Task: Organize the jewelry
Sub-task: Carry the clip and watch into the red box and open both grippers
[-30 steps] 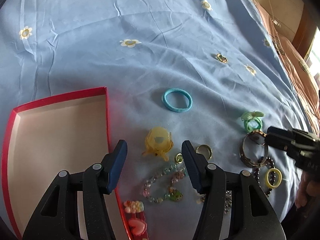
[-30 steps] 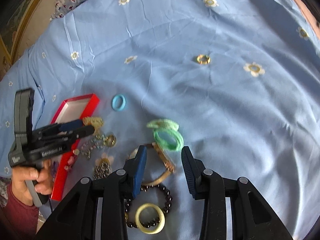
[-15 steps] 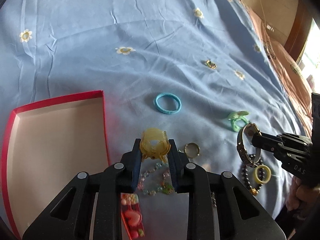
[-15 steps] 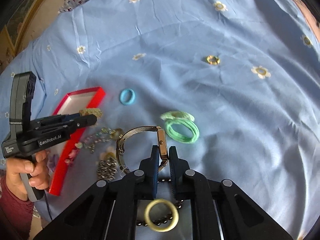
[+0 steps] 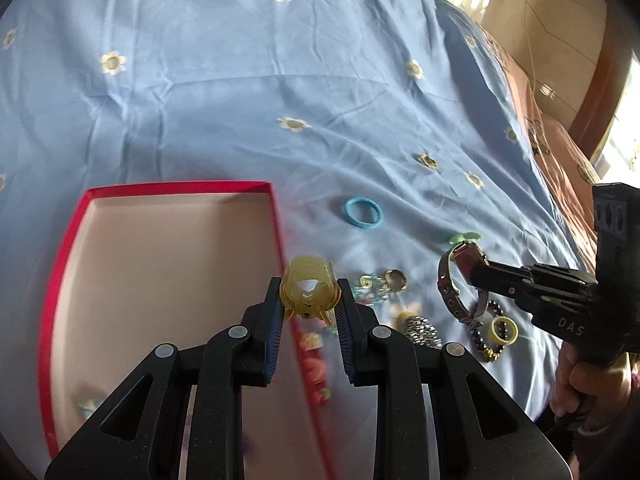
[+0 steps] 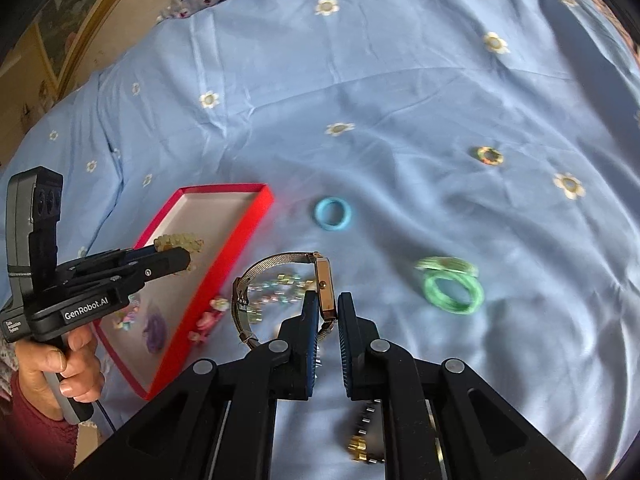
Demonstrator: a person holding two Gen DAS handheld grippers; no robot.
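Left gripper [image 5: 309,294] fingers clamped on yellow hair claw [image 5: 310,291] above red box [image 5: 180,190] rim; right gripper [image 6: 328,306] fingers clamped on watch [image 6: 324,288] right of box; blue hair tie [image 5: 362,213] beyond

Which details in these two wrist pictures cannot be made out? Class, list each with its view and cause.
- Small items inside the red cardboard box, right wrist view: motion blur leaves only a purple smear.
- Pale beaded bracelet, left wrist view: blurred, partly behind the left gripper.
- Dial of the square metal wristwatch, right wrist view: edge-on in the right gripper.
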